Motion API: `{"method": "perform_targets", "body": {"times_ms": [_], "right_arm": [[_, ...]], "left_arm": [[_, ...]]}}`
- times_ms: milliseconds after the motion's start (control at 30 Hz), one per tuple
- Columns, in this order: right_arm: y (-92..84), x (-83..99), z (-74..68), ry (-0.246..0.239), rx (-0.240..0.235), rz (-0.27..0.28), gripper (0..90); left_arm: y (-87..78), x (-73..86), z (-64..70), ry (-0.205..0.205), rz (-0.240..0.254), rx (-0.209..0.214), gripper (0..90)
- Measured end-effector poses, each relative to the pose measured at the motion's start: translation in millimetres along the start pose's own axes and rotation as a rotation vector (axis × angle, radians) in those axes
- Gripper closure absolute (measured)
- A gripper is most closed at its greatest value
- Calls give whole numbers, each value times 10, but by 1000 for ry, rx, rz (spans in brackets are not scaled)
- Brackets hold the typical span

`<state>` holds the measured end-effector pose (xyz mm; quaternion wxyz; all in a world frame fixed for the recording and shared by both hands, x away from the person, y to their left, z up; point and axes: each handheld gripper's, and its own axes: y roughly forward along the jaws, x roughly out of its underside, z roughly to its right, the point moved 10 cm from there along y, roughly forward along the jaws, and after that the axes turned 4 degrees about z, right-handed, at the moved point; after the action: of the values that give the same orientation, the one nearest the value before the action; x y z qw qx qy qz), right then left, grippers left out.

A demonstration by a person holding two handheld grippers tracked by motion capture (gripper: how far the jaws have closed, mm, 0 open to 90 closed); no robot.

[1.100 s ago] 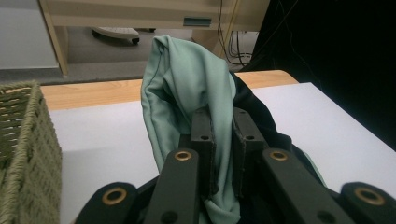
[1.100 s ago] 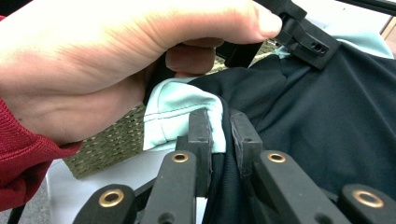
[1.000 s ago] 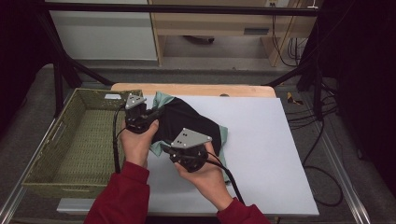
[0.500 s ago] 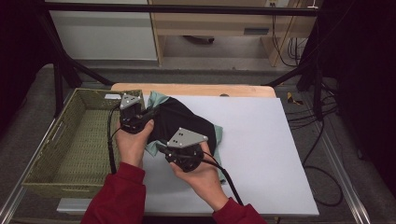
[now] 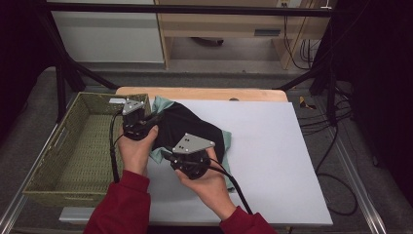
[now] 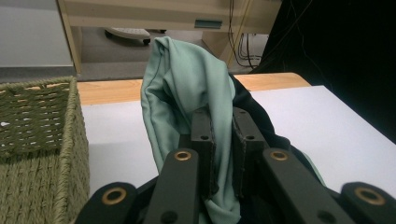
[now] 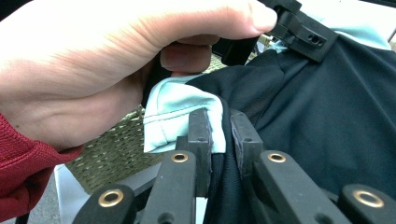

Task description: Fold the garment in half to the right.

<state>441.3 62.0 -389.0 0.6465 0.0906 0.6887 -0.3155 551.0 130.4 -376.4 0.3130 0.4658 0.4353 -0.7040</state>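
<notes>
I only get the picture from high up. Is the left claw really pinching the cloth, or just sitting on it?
Observer: It is pinching. In the left gripper view, the left gripper has both jaws shut on a fold of the green and black garment, which bunches up above them.
Operator: What about the other claw?
Observer: The right gripper is shut on it too, clamping a pale green hem and the black fabric beside it.
Operator: Is the basket close to that one?
Observer: Yes. In the right gripper view the woven basket sits just behind the clamped hem, below the left hand.
</notes>
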Motion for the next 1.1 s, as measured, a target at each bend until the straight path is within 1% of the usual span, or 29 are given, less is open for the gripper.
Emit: {"method": "perform_targets", "body": {"times_ms": [200, 300, 400, 600, 700, 933, 1100], "right_arm": [[53, -11, -30, 2, -9, -2, 813], [68, 3, -34, 8, -8, -4, 813], [69, 35, -35, -1, -1, -9, 812], [50, 77, 14, 26, 5, -1, 813], [36, 101, 40, 45, 7, 9, 812], [31, 166, 60, 47, 11, 4, 812], [15, 222, 87, 59, 16, 0, 812]], "left_arm": [[-24, 8, -59, -7, 0, -7, 813], [-20, 28, -57, 1, -6, -7, 812], [-9, 41, -53, -1, -10, -7, 812], [35, 73, -30, 10, -22, -11, 811], [56, 83, -12, 21, -28, -15, 809], [105, 132, 29, 50, -50, -18, 808], [152, 170, 73, 77, -62, -22, 806]]}}
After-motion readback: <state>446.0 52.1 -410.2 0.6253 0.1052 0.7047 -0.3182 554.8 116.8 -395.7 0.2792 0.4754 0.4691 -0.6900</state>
